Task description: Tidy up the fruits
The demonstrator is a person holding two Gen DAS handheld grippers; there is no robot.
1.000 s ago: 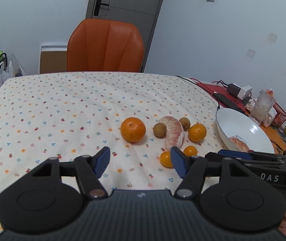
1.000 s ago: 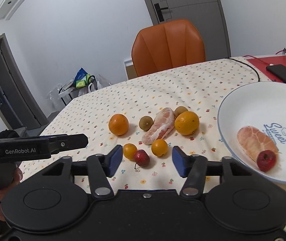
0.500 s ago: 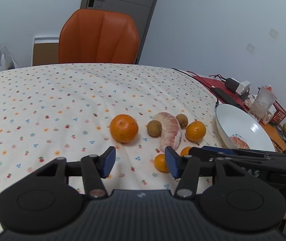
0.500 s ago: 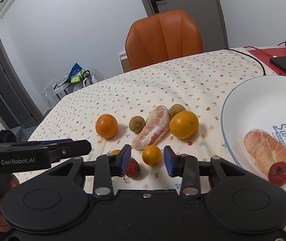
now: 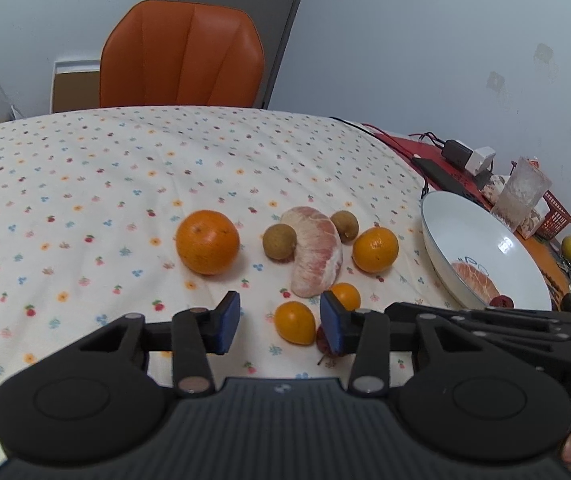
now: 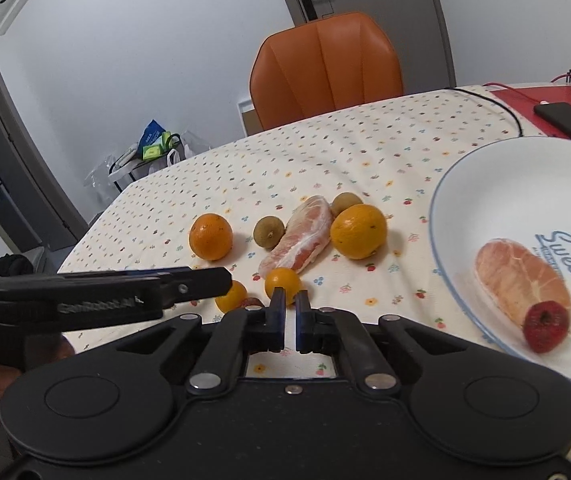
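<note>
My right gripper (image 6: 290, 305) jaws nearly together on nothing, small orange (image 6: 283, 280) just past them at 12 o'clock, left gripper (image 5: 280, 317) jaws apart, small fruit (image 5: 295, 322) between.

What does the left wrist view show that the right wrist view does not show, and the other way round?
Only the left wrist view shows the frosted glass, the red basket and the open left gripper.

Only the right wrist view shows the word "Sweet" printed in the white bowl, the bags by the wall and the nearly shut right gripper.

Both show the orange chair, the pomelo piece on the cloth and the red fruit in the bowl.
</note>
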